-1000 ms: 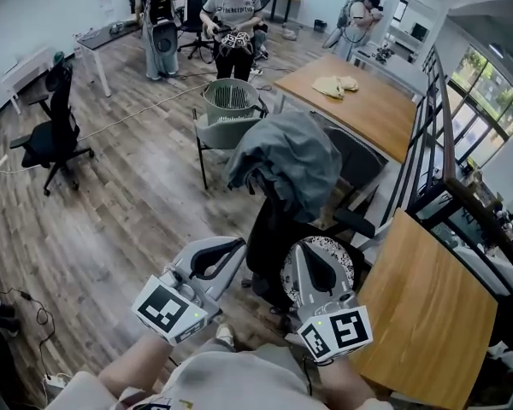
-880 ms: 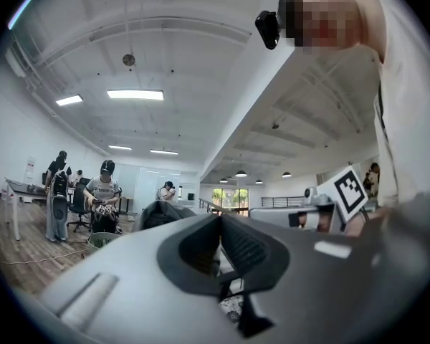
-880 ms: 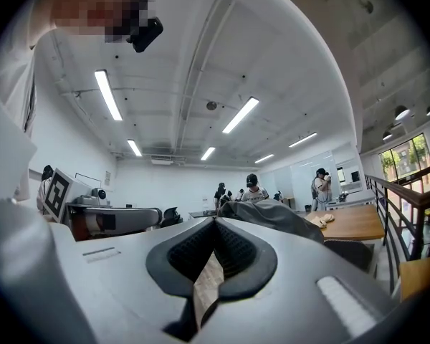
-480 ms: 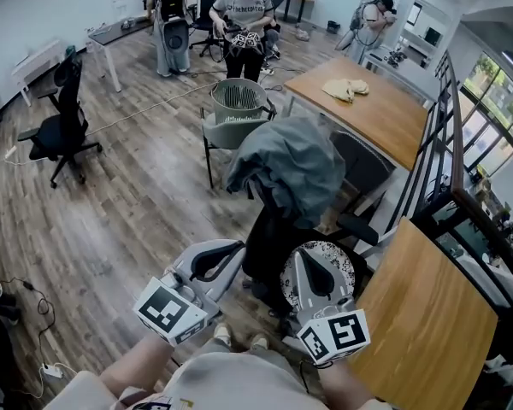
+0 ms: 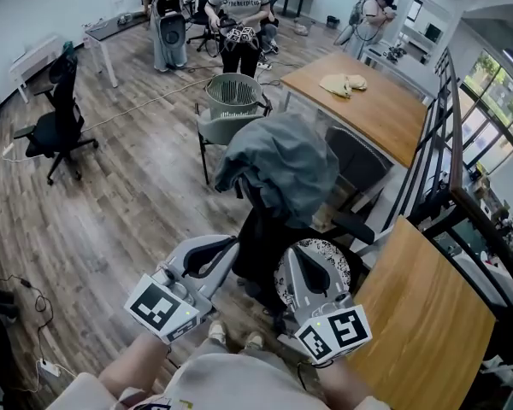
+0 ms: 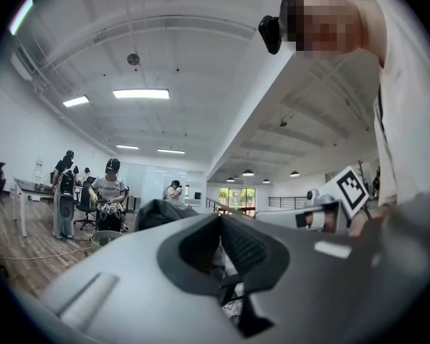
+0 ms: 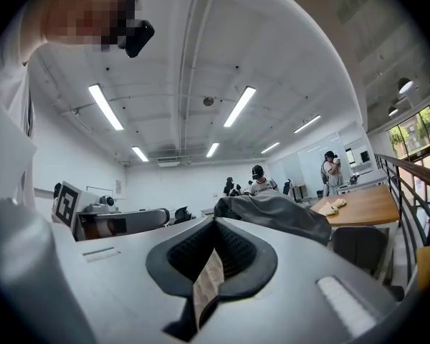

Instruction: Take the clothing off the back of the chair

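Note:
A grey garment (image 5: 280,162) is draped over the back of a black chair (image 5: 265,246) just ahead of me. It also shows in the left gripper view as the garment (image 6: 160,211) and in the right gripper view as the garment (image 7: 274,211). My left gripper (image 5: 232,243) points level at the chair's left side, short of the cloth, its jaws shut on nothing. My right gripper (image 5: 304,250) is shut too, held beside the chair's patterned seat (image 5: 342,267) and below the garment. Neither gripper touches the clothing.
A wooden table (image 5: 427,314) stands close on my right, beside a black railing (image 5: 436,165). Beyond the chair are a second wooden table (image 5: 372,109) with a pale cloth (image 5: 342,82), a grey chair bearing a basket (image 5: 236,99), a black office chair (image 5: 56,131) and several people (image 5: 237,7).
Both grippers, still shut, have edged a little towards the chair. The garment has not moved on the chair back.

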### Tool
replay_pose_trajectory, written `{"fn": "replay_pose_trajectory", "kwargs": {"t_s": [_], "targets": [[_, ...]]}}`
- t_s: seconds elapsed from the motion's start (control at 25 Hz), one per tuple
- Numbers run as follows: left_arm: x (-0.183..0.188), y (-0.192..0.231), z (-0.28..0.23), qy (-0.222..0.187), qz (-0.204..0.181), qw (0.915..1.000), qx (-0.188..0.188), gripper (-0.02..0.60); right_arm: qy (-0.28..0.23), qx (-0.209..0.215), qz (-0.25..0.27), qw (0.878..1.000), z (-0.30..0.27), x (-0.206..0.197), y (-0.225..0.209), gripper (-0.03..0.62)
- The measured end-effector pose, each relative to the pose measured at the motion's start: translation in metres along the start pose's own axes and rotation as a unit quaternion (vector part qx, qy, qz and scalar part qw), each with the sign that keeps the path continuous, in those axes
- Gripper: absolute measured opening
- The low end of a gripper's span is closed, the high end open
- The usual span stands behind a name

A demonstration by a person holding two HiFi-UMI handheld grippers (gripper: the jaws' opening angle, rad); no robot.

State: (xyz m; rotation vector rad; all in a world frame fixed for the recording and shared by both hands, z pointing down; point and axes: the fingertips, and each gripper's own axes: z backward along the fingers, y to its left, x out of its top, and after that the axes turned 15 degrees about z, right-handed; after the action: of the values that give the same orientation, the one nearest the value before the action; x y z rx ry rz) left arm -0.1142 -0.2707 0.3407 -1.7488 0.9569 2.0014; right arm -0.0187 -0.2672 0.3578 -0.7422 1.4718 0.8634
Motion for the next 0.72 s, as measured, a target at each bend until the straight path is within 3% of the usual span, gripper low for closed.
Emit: {"fn": "replay_pose_trajectory", "kwargs": {"t_s": [0.48,0.72], "targets": [[0.028,0.013,-0.031,-0.012,-0.052,0.9984,0.019,0.006,-0.035,-0.01,0.005,0.999,-0.023,0.03,-0.038,0.118],[0.043,0.02,-0.046,-0.022,-0.051,0.9984,0.016,0.061,-0.044,-0.012,0.003,0.999,-0.036,0.04,-0.055,0.199]]}}
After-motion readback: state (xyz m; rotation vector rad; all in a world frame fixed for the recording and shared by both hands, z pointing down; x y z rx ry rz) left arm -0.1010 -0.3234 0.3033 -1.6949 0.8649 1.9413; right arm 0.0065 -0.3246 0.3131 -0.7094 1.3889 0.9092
